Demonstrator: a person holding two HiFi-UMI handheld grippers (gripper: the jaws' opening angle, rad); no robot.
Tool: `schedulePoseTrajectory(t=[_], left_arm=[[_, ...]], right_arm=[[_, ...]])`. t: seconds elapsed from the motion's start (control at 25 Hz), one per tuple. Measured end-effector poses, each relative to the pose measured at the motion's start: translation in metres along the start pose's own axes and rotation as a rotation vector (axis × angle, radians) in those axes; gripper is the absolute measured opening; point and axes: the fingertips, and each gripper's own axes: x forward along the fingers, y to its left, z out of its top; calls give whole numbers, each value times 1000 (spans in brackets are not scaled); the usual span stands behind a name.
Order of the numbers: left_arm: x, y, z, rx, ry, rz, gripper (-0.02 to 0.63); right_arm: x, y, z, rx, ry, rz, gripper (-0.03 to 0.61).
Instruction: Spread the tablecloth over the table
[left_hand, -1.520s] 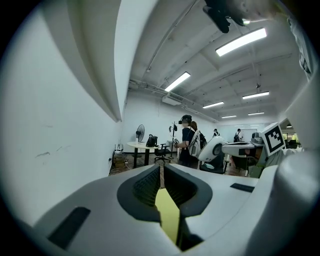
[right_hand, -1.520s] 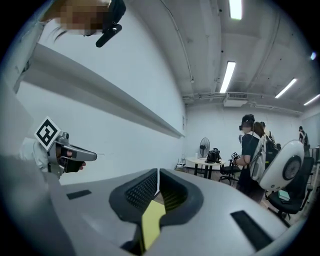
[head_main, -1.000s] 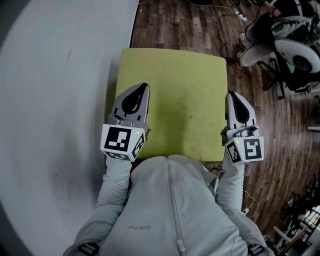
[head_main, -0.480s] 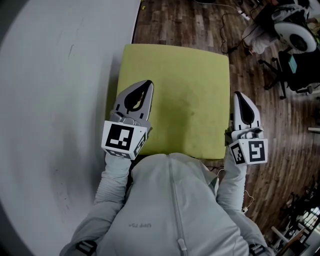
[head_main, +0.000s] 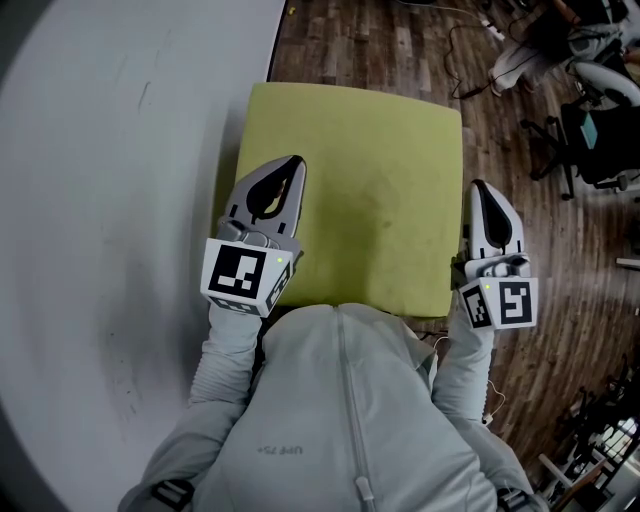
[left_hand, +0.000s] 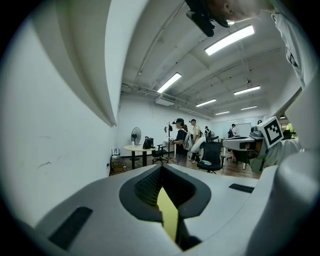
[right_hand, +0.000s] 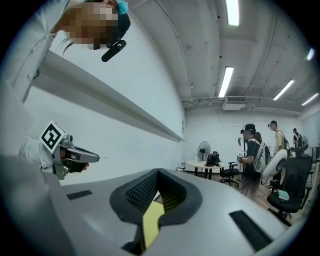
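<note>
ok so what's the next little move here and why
Probably ease both grippers down a touch, then open the jaws. The yellow-green tablecloth already looks flat and square in front of the person, with no folds showing, while the left gripper and right gripper are each shut on one side of it.

A white wall runs just beside the left edge of the tablecloth, leaving the left gripper only a narrow strip on that side. The flat cloth top lies open between it and the right gripper. Bare wooden floor gives free passage past the far edge and along the right. Office chairs crowd the far right corner, well apart from the table. The person's torso closes the near side.
</note>
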Motion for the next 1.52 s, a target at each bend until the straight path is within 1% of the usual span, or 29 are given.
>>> schedulePoseTrajectory(t=[0.8,0.88,1.08,1.52], left_arm=[[-1,2,-3,6,4,8,25],[-1,3,-4,7,6,9,25],[0,1,-5,9,8,5,25],[2,-4,-11,21,22,-21,25]], right_arm=[[3,3,-10,19,21,19,20],[4,4,-11,6,27,16,20],[6,8,-18,-94,66,6,20],[5,8,-28,-102,76,-1,20]])
